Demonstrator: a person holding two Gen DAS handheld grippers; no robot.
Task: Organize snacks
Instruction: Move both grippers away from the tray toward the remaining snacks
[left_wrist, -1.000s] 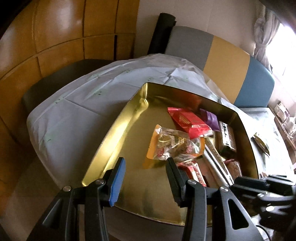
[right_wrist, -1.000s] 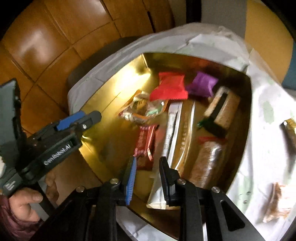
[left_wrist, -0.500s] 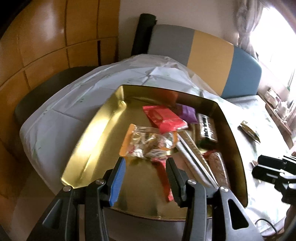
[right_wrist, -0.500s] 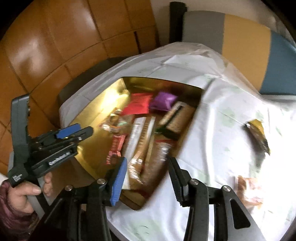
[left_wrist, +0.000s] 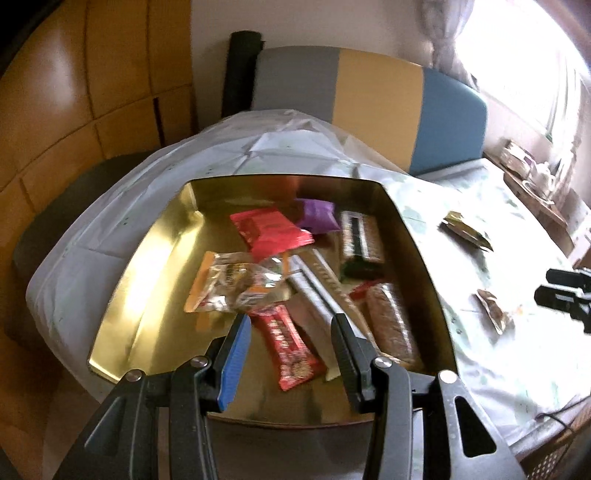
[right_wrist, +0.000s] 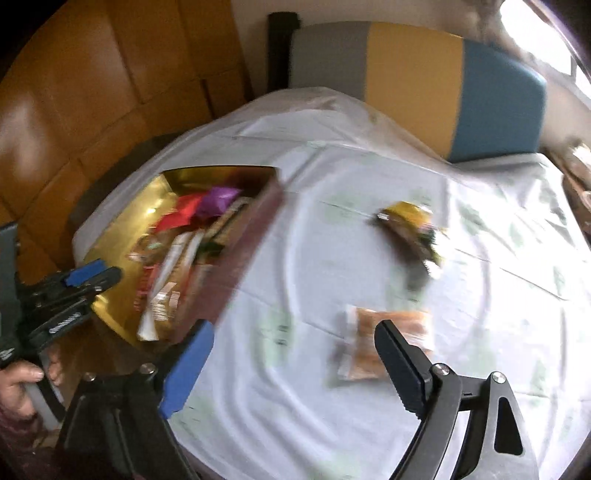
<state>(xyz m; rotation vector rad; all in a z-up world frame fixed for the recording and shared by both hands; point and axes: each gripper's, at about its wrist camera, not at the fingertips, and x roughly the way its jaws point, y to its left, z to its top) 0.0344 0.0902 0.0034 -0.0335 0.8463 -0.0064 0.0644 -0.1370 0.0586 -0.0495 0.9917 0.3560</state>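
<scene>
gold tin sitting on the white cloth of the worktop, and it's already got most of the snacks in it: red pack, purple one, a clear crinkly bag, a couple of long stick packs and some brown bars along the right wall. two strays are out on the cloth, well apart from the tin: an orange-brown packet near the right claw and a dark gold-and-green wrapper further back.

right claw has just been opening and its jaws now stand wide, nothing between them, with the orange packet just past its black finger. left claw hangs over the near end of the tin, jaws partly apart and empty, a red bar lying in the tin below the gap.

my guess is the orange packet is next. stuff that could go sideways:
- the right view is pretty smeared, so a fast approach could overshoot and just shove the packet across the cloth
- the packet looks flat and slippery, so the pads may pinch only a seam and drop it on the way over
- the cloth is loose and creased, so a finger digging in could grab fabric and drag the tin or the other wrapper
- the tin wall on that side is tall, so a low carry could clip it
</scene>
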